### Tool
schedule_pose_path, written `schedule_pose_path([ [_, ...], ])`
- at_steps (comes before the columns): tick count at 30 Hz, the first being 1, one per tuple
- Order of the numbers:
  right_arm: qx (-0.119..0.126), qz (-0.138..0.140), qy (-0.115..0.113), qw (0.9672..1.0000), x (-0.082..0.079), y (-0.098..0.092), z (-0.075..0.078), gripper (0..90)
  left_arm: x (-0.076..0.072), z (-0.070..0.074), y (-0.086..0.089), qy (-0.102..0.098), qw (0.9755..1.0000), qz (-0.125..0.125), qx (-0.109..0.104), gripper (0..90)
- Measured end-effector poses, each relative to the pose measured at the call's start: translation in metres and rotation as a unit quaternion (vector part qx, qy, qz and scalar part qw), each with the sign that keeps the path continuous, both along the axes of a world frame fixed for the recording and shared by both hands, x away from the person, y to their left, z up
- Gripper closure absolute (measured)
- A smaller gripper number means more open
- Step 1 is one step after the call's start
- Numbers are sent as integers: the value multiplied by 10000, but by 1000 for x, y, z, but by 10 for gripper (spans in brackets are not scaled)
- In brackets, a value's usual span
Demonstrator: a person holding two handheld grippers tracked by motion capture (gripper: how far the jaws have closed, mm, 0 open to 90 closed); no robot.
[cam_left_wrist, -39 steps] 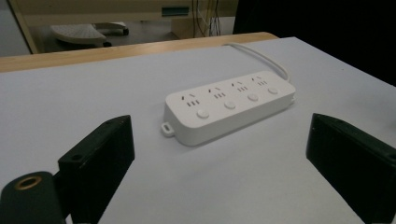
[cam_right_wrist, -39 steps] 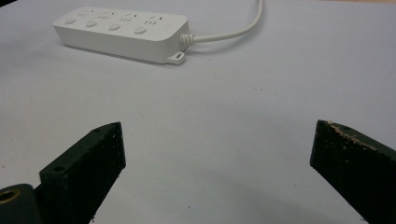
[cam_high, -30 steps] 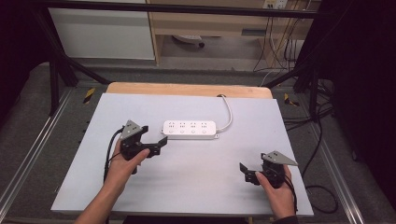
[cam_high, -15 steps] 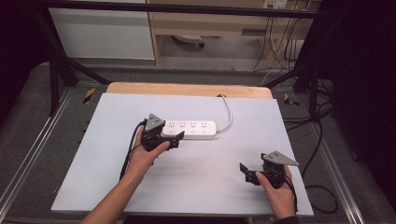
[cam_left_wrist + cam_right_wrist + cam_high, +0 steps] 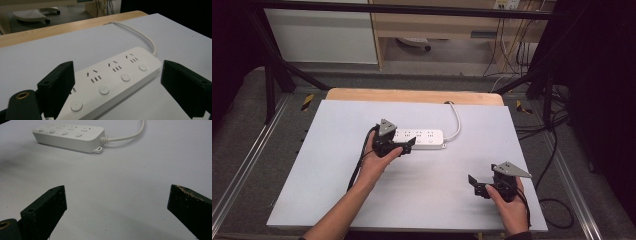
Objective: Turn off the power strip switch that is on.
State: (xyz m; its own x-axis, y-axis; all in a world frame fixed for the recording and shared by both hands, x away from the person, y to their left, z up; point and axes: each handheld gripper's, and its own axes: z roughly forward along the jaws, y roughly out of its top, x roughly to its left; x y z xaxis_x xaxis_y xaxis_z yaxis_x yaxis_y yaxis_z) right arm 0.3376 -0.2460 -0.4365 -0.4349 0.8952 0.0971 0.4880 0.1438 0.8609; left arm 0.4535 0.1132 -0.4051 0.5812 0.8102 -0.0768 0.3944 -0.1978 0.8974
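A white power strip point(image 5: 424, 138) with several sockets and round buttons lies flat on the white tabletop point(image 5: 327, 165); its white cable point(image 5: 457, 122) curves off toward the back edge. My left gripper point(image 5: 408, 146) is open at the strip's left end, overlapping it from the near side. In the left gripper view the power strip point(image 5: 112, 80) lies between and just beyond the spread jaws of that gripper point(image 5: 117, 75). My right gripper point(image 5: 475, 185) is open near the front right of the table, holding nothing. In the right gripper view its jaws point(image 5: 118, 195) face bare table, with the power strip point(image 5: 70, 136) far off.
A wooden strip point(image 5: 412, 95) borders the table's back edge. Beyond it stand a white cabinet point(image 5: 322, 35) and a wooden shelf point(image 5: 437, 25). Dark cables point(image 5: 557, 150) hang along the right side, and metal frame rails point(image 5: 242, 165) run on the left.
My left gripper has moved right and slightly back, from the table's left part to the power strip's left end. The right gripper has stayed in place.
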Motion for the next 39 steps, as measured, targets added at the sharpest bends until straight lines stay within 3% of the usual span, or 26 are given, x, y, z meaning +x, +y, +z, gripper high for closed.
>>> schedule_pose_path([
  [6, 1, 19, -21, 10000, -1, -1, 0, 33, 4, -1, -8, -1, 10000, -23, 85, 166],
  [18, 10, 36, -7, 10000, -1, -1, 1, 35, 9, -3, -17, 15, 10000, -48, 19, 324],
  [29, 33, 61, 7, 10000, -1, -1, 1, 35, 14, -8, -20, 81, 9999, -24, 105, 516],
  [39, 26, 90, 15, 10000, 0, 3, 0, 35, 19, -14, -21, 156, 9999, 73, 2, 670],
])
